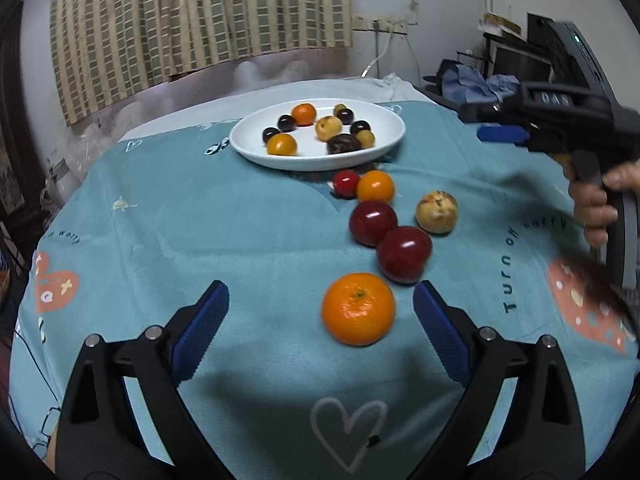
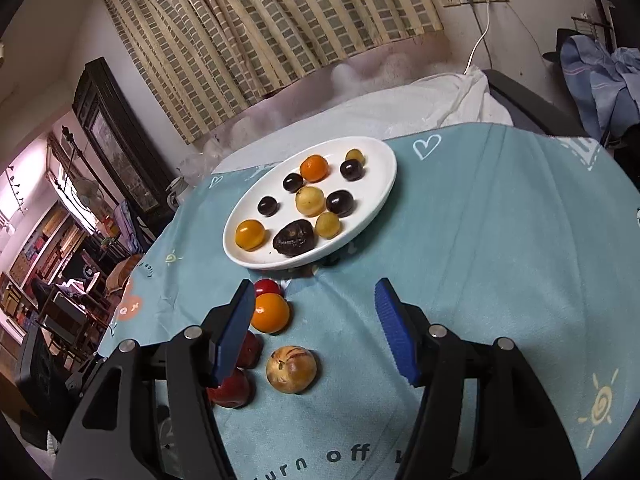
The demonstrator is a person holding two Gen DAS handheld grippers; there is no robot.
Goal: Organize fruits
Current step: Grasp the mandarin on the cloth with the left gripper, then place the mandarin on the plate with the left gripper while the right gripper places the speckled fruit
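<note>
A white plate (image 1: 384,120) (image 2: 380,184) holds several small fruits: oranges, dark plums, yellow ones. Loose fruits lie on the teal cloth in front of it: a mandarin (image 1: 359,309), two red plums (image 1: 404,254) (image 1: 373,222), a tan speckled fruit (image 1: 436,212) (image 2: 292,369), a small orange (image 1: 375,186) (image 2: 270,313) and a red cherry tomato (image 1: 346,183) (image 2: 267,287). My left gripper (image 1: 321,300) is open above the cloth, the mandarin just ahead between its fingers. My right gripper (image 2: 316,312) (image 1: 500,135) is open and empty, above the tan fruit.
The teal printed cloth (image 1: 200,220) covers a round table. A white cloth (image 2: 440,96) bunches at the far edge. A curtain (image 1: 192,16) hangs behind. Clothes and dark furniture (image 1: 492,76) stand at the right. A room with shelves (image 2: 52,240) opens at the left.
</note>
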